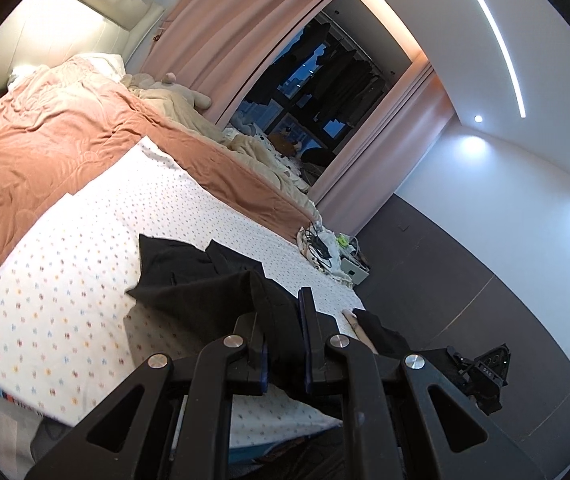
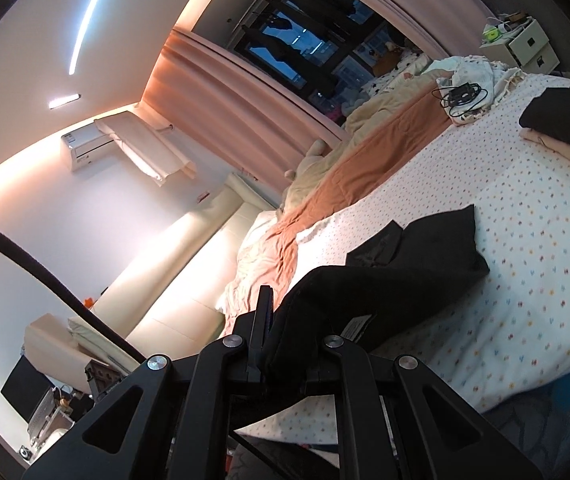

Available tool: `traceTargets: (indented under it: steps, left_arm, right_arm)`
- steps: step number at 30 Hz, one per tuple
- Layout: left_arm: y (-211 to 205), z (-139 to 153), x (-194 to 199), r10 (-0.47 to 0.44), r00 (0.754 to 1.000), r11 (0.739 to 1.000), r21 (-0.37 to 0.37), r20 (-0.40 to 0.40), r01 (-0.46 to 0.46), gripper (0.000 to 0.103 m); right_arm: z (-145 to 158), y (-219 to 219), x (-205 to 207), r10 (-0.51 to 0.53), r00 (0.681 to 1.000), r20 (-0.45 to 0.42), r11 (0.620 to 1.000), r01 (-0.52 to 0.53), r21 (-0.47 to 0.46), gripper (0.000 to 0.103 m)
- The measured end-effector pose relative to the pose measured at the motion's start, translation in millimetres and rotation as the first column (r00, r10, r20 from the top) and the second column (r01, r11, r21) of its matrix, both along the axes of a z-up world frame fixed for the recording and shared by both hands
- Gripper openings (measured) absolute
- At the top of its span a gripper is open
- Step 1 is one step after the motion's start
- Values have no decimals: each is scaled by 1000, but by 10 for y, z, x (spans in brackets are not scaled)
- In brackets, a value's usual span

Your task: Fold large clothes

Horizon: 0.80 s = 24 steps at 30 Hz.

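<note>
A black garment (image 1: 189,280) lies partly spread on the dotted white sheet (image 1: 85,280), with its near edge lifted off the bed. My left gripper (image 1: 281,320) is shut on a bunched fold of that near edge; the cloth fills the gap between the two fingers. In the right wrist view the same garment (image 2: 425,248) rises from the sheet (image 2: 525,260) to my right gripper (image 2: 285,328), which is shut on it. The cloth drapes over and hides the right finger. A label patch shows on the hanging fabric.
An orange quilt (image 1: 45,140) and a beige blanket (image 1: 173,100) cover the far side of the bed. Cables and cloth (image 1: 321,244) are heaped at the bed's corner beside a white bedside cabinet (image 1: 355,270). The person's dark sleeve (image 2: 565,108) reaches over the sheet.
</note>
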<state>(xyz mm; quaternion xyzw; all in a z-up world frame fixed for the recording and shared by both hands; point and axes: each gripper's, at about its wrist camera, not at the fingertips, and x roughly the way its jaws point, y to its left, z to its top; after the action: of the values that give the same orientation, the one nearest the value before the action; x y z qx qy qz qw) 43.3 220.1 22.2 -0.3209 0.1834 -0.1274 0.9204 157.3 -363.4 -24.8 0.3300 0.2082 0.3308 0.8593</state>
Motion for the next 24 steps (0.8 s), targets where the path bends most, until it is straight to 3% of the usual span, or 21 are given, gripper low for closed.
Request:
traceTargets:
  steps: [14,24]
  left_arm:
    - [196,236,1199,8,1000,999,31,-11,-7,14]
    - [322,182,2021,25,997,1000,16,-76,-24,13]
  right_arm:
    - [310,218,1076,-37,999,16,999,38,-21,6]
    - [352,481,1798,-83,996,-46,996,81,-37,7]
